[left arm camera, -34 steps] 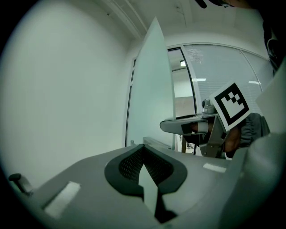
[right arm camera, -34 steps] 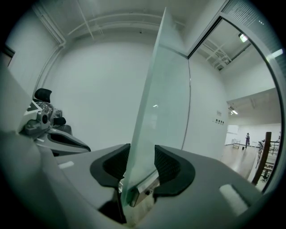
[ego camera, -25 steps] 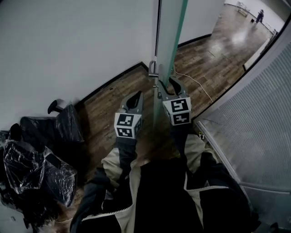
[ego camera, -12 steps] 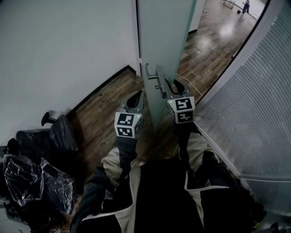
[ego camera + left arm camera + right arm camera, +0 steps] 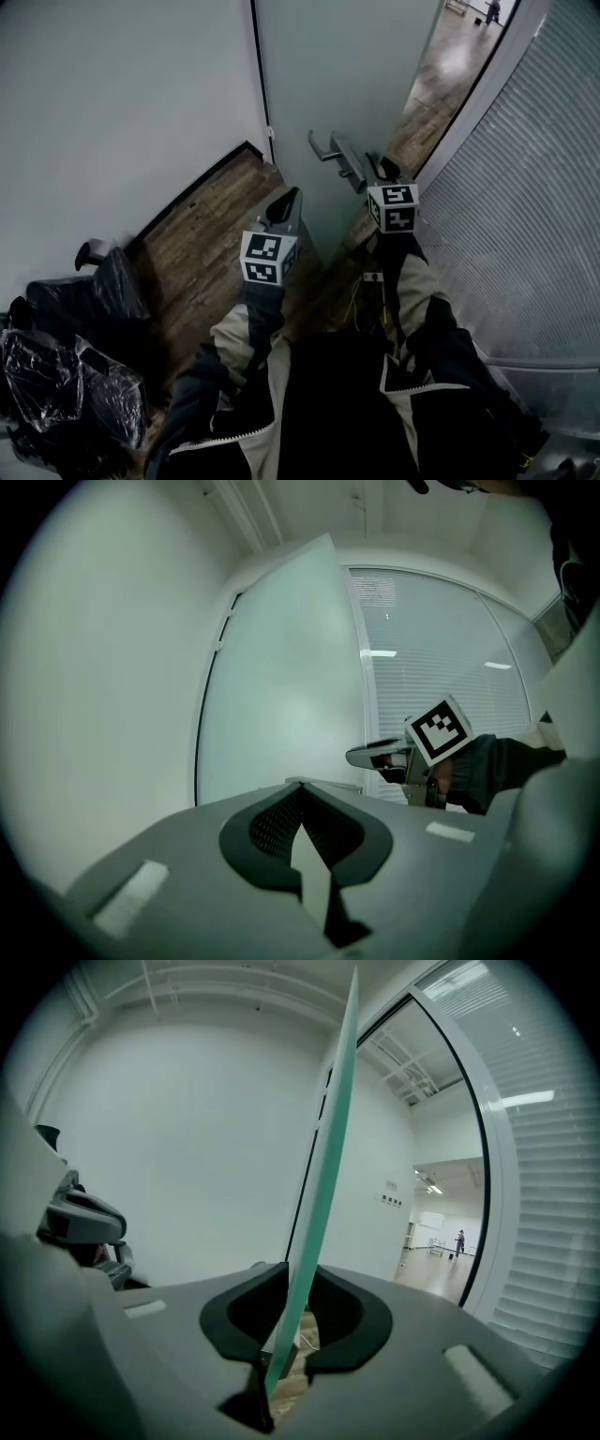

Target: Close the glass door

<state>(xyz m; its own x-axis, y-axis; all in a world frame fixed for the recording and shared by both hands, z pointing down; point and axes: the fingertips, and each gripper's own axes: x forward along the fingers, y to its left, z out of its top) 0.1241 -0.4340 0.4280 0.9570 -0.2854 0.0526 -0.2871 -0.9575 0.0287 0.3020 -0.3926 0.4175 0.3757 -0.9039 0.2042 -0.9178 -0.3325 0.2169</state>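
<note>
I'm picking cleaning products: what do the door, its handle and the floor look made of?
Door: glass, apparently frosted; pale, not see-through, with a green-tinted edge.
Handle: probably metal, satin grey finish.
Floor: brown grained planks; I cannot tell whether they are wood or laminate.

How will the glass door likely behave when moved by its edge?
The glass door looks like a stiff, tall pane, so it should swing as one piece and probably feels heavy. Its green edge, with the jaws of the right gripper closing round it, looks smooth; the grip may slip. The lever handle likely offers a surer hold.
</note>
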